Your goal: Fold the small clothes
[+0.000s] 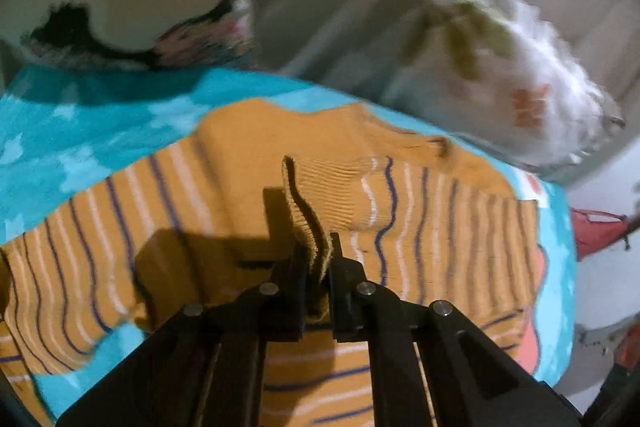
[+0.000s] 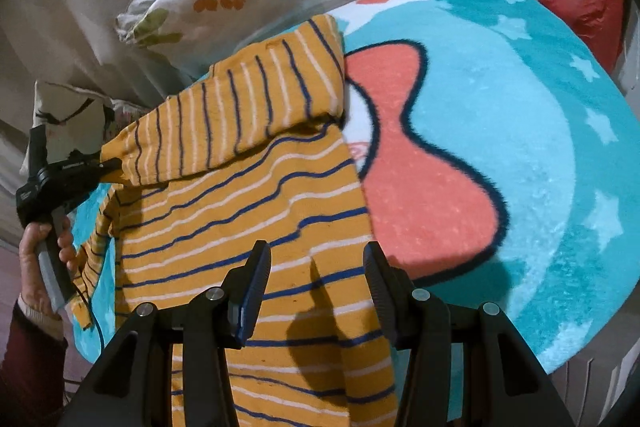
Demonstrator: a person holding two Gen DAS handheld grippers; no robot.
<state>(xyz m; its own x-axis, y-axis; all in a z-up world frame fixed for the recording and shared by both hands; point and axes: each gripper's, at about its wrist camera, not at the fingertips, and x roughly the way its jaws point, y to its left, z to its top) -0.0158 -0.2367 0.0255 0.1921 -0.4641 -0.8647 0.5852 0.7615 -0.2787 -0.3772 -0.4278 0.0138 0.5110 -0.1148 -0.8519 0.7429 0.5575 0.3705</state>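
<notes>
Left fingers (image 1: 318, 263) pinch the sweater (image 2: 248, 211) cuff (right fingers (image 2: 316, 291) gape above it).

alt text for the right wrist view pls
An open right hand-held gripper hovers over a mustard striped top lying on a turquoise star blanket. At left, the left hand-held gripper pinches the top's folded-over sleeve edge.

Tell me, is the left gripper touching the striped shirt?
Touching. The left wrist view shows the left gripper shut on a ribbed edge of the striped shirt.
</notes>
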